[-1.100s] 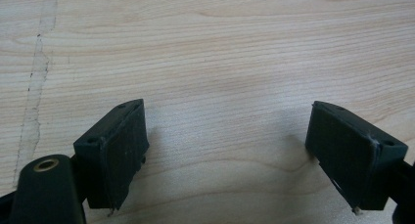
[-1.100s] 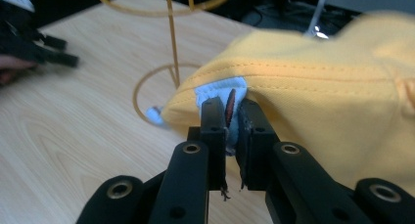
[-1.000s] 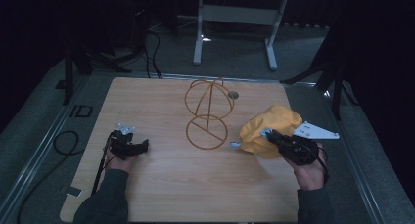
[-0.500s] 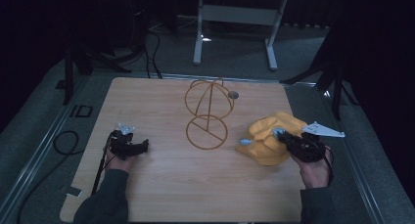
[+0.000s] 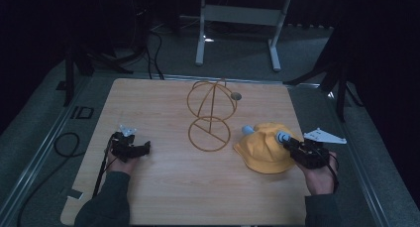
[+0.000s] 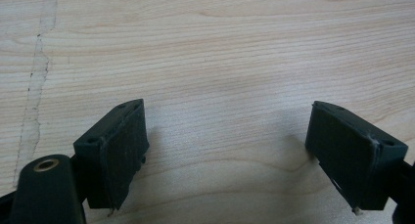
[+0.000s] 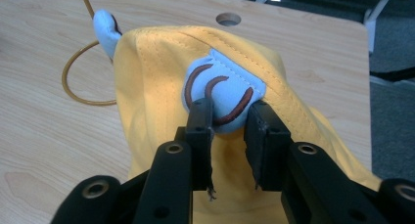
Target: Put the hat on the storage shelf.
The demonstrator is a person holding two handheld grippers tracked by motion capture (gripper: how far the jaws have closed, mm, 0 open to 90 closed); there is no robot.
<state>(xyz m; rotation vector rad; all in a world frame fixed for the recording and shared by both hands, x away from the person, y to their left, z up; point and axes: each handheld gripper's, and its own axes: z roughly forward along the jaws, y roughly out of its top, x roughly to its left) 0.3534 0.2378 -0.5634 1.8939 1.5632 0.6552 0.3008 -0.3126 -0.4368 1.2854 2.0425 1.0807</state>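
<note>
Setting the yellow hat (image 5: 265,152) down on the wooden table (image 5: 163,187) looks like the step we have just finished. A second ago it was bunched up higher at our right gripper (image 5: 283,138), closer to the wire hat stand (image 5: 210,115); now it lies flat on the table, to the right of the stand's base ring and clear of it. Our right gripper came down with it, and its jaws have just been opening. In the right gripper view the pale blue ear (image 7: 222,94) with brown stitching sits between the two pads (image 7: 200,131), and a sliver of gap shows on each side, so we judge the ear let go rather than pinched, though the gap is small. Our left gripper (image 5: 130,148) rests on the table, well apart from the hat; in the left gripper view its jaws stand wide with nothing but wood grain between them.

For the work in hand, we read this as a release: the hat is parked, not mounted, and the stand is bare. Getting it onto the wire dome would need a fresh grip.

Counting: one hat, carrying two blue ears, the second ear (image 5: 247,130) pointing toward the stand; one wire stand; two grippers; one round hole (image 5: 236,95) in the tabletop.
</note>
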